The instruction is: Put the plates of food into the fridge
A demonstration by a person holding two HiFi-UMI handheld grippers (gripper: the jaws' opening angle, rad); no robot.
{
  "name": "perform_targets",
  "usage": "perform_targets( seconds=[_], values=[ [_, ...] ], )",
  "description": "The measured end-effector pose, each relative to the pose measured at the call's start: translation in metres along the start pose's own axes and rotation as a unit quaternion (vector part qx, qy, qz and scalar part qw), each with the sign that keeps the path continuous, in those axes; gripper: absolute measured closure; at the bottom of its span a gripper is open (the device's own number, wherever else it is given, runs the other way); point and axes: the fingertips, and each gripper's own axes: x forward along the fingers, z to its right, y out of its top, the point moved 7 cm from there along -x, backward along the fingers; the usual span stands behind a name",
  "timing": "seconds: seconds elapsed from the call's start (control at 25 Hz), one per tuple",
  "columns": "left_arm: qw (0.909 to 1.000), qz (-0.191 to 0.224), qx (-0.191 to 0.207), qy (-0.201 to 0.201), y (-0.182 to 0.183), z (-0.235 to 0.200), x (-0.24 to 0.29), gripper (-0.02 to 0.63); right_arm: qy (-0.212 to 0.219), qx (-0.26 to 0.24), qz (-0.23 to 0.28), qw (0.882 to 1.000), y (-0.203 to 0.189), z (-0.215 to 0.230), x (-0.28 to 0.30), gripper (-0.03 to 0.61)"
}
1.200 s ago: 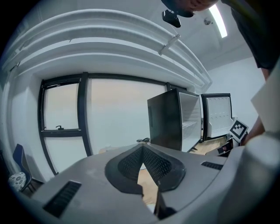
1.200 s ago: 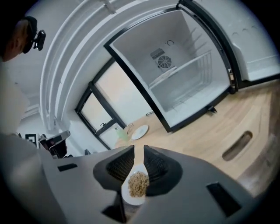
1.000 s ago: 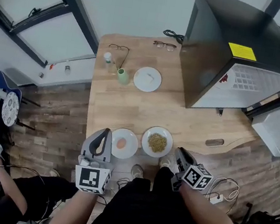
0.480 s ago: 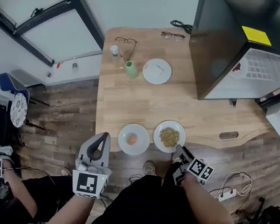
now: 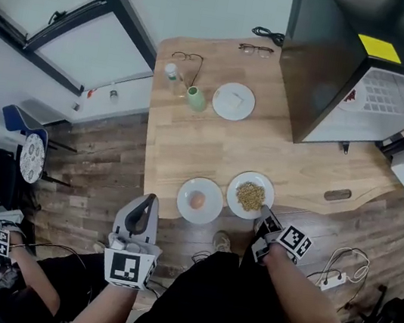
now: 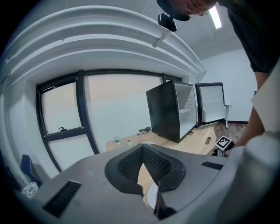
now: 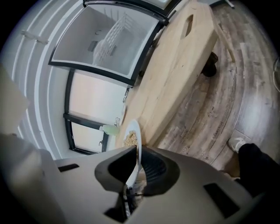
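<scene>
The wooden table (image 5: 189,147) fills the middle of the head view, with the black fridge (image 5: 342,58) at 1 o'clock on it. The fridge's door (image 7: 105,39) stands open.

Two plates sit side by side at the table's 6 o'clock edge. The plate of grainy food (image 5: 251,195) lies to the right. Just beside it, at its 9 o'clock, is the plate with a round orange item (image 5: 199,200). A third plate (image 5: 233,101) holding something pale rests well apart at 12 o'clock. Near it, at its 9 o'clock, stand a green cup (image 5: 195,99) and a small bottle (image 5: 172,74).

The right gripper (image 5: 262,214) reaches the plate of grainy food from 5 o'clock. Its jaws are closing, and in the right gripper view the plate's white rim (image 7: 133,162) runs between the pads, which clamp it from either side.

The left gripper (image 5: 151,200) hangs off the table edge over the plank floor (image 5: 93,169), at 8 o'clock of the plate with the orange item and not touching it. In the left gripper view its fingertips meet and nothing is held between them.
</scene>
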Motion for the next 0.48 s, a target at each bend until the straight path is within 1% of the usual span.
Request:
perform_targets(
  seconds=[0.16,0.32,0.48],
  values=[
    [0.9999,0.006,-0.007,-0.004,-0.005,-0.001,-0.002,0.611,0.023,0.019,0.007,1.0,-0.002,-0.013,-0.005,0.546],
    [0.9996,0.021,-0.009,-0.013,0.0,0.002,0.001,0.611,0.021,0.036,0.009,0.999,-0.002,-0.021,-0.014,0.545],
    [0.9991,0.034,-0.008,-0.024,0.004,0.007,0.004,0.611,0.035,0.047,0.033,0.998,0.005,-0.032,-0.032,0.546]
  ],
)
